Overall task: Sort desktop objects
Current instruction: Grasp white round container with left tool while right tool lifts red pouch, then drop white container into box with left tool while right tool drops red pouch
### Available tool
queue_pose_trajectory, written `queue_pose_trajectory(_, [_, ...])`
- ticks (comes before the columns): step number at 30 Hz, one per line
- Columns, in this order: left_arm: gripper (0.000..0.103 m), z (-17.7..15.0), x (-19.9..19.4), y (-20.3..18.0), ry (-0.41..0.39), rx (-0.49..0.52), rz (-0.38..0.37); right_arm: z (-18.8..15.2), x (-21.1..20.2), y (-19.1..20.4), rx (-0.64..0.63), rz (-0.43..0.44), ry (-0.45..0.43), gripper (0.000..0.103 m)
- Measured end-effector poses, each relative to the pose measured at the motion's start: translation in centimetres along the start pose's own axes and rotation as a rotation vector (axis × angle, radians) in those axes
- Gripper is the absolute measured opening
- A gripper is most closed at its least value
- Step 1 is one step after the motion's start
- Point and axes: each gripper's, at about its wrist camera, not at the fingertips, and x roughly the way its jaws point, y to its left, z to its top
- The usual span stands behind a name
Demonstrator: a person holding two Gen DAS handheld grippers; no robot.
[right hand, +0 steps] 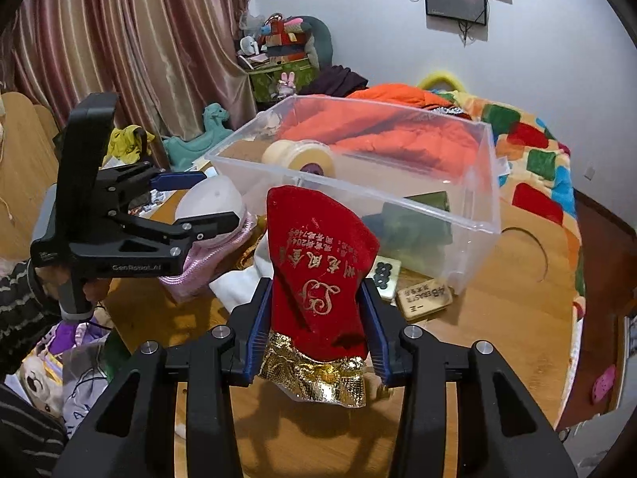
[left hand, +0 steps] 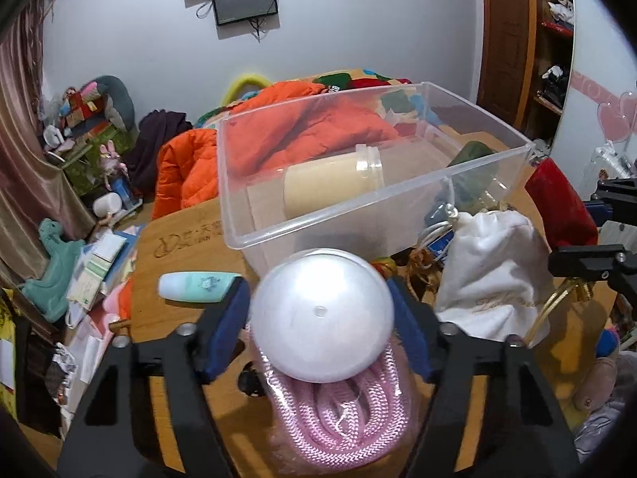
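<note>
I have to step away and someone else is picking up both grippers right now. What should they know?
Left gripper: shut on the white plastic ball, held above the bagged pink rope.
Right gripper: shut on the red velvet pouch, raised in front of the clear plastic bin.
Done: a cream cylindrical container lies in the bin.
Left: drop off both held items, then sort the rope, white drawstring bag, green tube and wooden block on the wooden table.
</note>
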Motion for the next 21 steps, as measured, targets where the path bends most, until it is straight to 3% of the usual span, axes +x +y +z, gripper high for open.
queue_pose_trajectory(9, [0.064,-0.4,-1.1,0.2,-0.002,-0.019,-0.022,0.3,-1.4,-0.7,0.012,-0.020,-0.039,0.035])
queue_pose_trajectory(21, [0.064,0.3,-5.0,0.6,-0.079,-0.054,-0.051,1.8,-2.8,-1.3,0.026,-0.035,-0.101,0.035])
